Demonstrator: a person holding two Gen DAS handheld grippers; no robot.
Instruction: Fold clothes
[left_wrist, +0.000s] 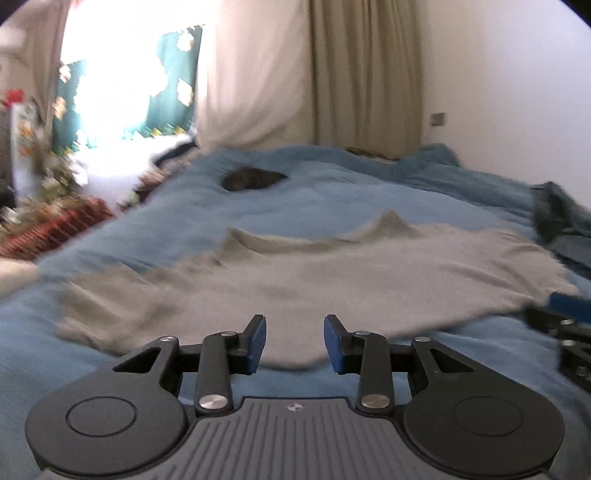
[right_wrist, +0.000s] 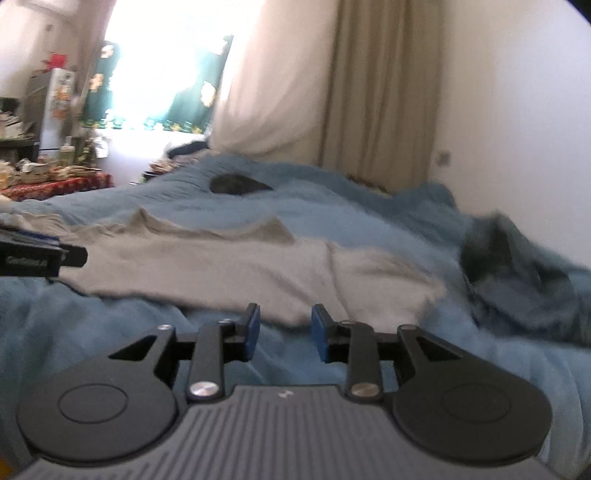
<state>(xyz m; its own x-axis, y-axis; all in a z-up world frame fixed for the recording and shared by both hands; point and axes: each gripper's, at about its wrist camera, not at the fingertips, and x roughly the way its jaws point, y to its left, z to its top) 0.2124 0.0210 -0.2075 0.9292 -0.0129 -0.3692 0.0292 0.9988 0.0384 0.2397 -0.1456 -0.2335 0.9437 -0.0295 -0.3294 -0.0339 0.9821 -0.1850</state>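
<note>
A pale grey garment (left_wrist: 314, 280) is seen spread flat and lightly rumpled on a blue bedspread (left_wrist: 332, 192), across mid-frame, its long axis running left to right. Two peaked corners are pointed toward the top. The left gripper (left_wrist: 294, 341) and right gripper (right_wrist: 282, 330) are held open, empty, at its near hem.

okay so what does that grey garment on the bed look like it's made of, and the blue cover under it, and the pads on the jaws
Grey garment: soft matte knit, likely cotton jersey; it drapes limp with gentle wrinkles, though blur hides the weave.
Blue cover: looks fuzzy and plush, perhaps fleece; its edges look soft and it shows no shine.
Pads: blue, smooth, probably rubber or soft plastic, on black plastic-looking linkages with metal pivots.
</note>
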